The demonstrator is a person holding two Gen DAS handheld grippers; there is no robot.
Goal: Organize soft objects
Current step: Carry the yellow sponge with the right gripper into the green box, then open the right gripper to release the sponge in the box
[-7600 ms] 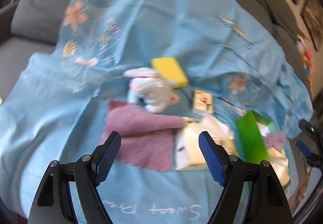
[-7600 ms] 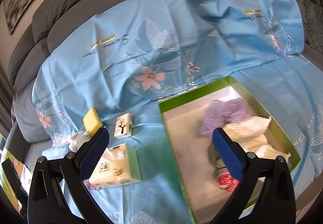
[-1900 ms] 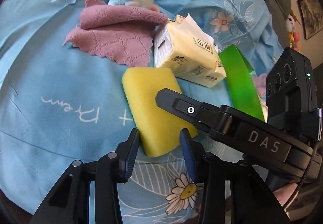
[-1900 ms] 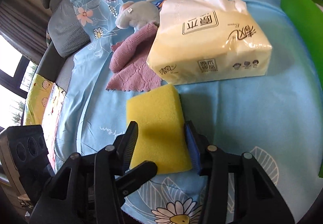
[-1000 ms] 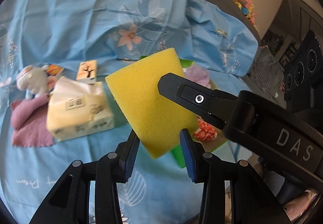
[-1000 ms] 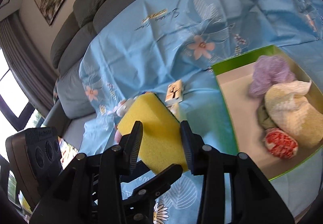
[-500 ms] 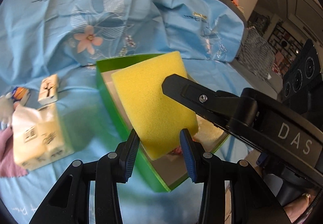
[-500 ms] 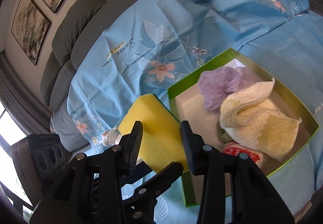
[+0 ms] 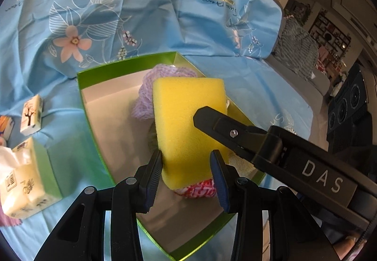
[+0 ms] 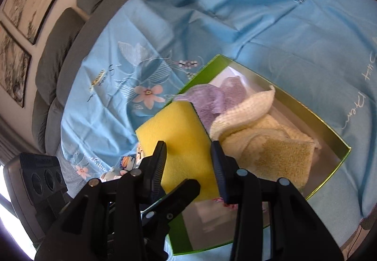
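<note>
Now: sponge held by 2 grippers above the green box

Left gripper [image 9: 187, 168] is closed on the near end of the yellow sponge [image 9: 188, 119]; both of its blue-padded fingers [image 9: 154, 170] press the sponge's sides. Right gripper [image 10: 188, 162] clamps the same yellow sponge [image 10: 175, 140] from the other side, jaws narrow, pads touching the foam. In the left wrist view one black finger of the right gripper lies across the sponge's right part. In the right wrist view a black finger of the left gripper pokes up under the sponge's near edge.

Sponge position: held over the green box [image 9: 122, 67], tilted, its far end above the lilac mesh pouf [image 9: 143, 96]. A dark green scouring edge shows along the sponge's right side in the right wrist view.

Box contents:
1. Lilac mesh pouf [image 10: 212, 98] at the far end.
2. Cream knitted cloth [image 10: 271, 143] filling the right half, 1 corner folded up against the pouf.
3. Red-and-white patterned item [image 9: 200, 189] near the front, mostly hidden under the sponge; I cannot tell what it is.

Box sits on a light blue floral sheet [image 9: 117, 2] spread over a grey sofa [image 10: 70, 25].

Left of the box, on the sheet: a pale yellow tissue pack [image 9: 21, 181] close beside the box wall, and a small tissue packet with a tree print [image 9: 31, 115] farther back.
</note>
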